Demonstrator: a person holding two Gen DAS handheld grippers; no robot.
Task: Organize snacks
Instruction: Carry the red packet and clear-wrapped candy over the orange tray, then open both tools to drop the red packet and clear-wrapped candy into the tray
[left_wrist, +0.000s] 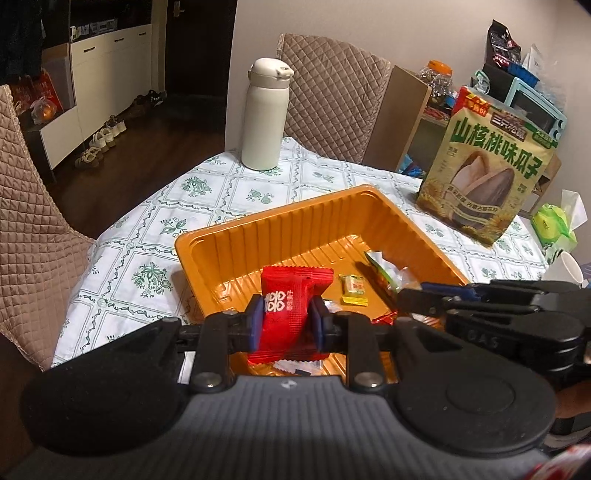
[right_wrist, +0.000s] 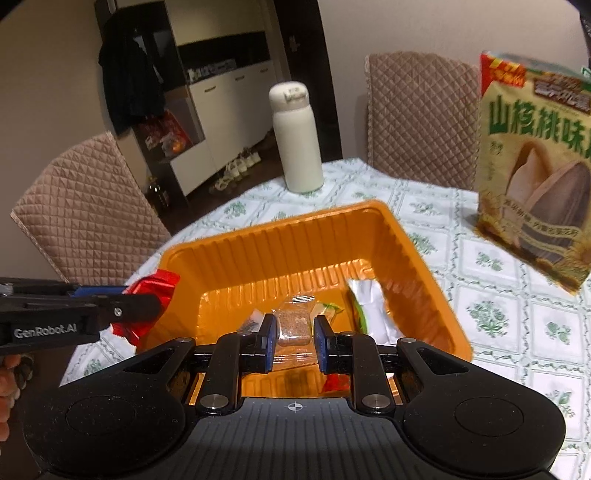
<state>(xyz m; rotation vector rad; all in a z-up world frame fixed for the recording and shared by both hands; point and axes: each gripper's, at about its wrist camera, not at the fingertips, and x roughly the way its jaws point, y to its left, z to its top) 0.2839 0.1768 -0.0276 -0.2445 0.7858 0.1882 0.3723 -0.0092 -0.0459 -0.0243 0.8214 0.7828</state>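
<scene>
A table (left_wrist: 229, 192) covered by a white cloth with a green flower print carries the whole scene, with a quilted chair (left_wrist: 332, 96) behind its far edge and another chair (right_wrist: 85, 214) at its left side. An orange tray (left_wrist: 295, 225) with ribbed walls sits in the middle of the table, near the cameras. To the far right of the tray a large sunflower seed bag (left_wrist: 487, 173) stands upright, well apart from it. A cream bottle (left_wrist: 264, 118) stands upright on the far side of the table, beyond the tray. A green tissue pack (left_wrist: 554, 225) lies at the right edge, near a white cup (left_wrist: 570, 264).

The left gripper (left_wrist: 286, 319) hangs over the near left rim of the tray, its blue pads pinching a red candy packet (left_wrist: 291, 314) held upright between them. The right gripper (right_wrist: 293, 334) hovers over the near part of the tray with its pads spread apart; a clear packet holding a brown square (right_wrist: 293, 325) sits between them, but whether the pads touch it cannot be told.

On the tray floor lie a green and white wrapper (right_wrist: 369, 306) toward the right wall, a small yellow candy (left_wrist: 354, 290) near the middle, and scraps of red foil (right_wrist: 334, 382) at the near edge.
</scene>
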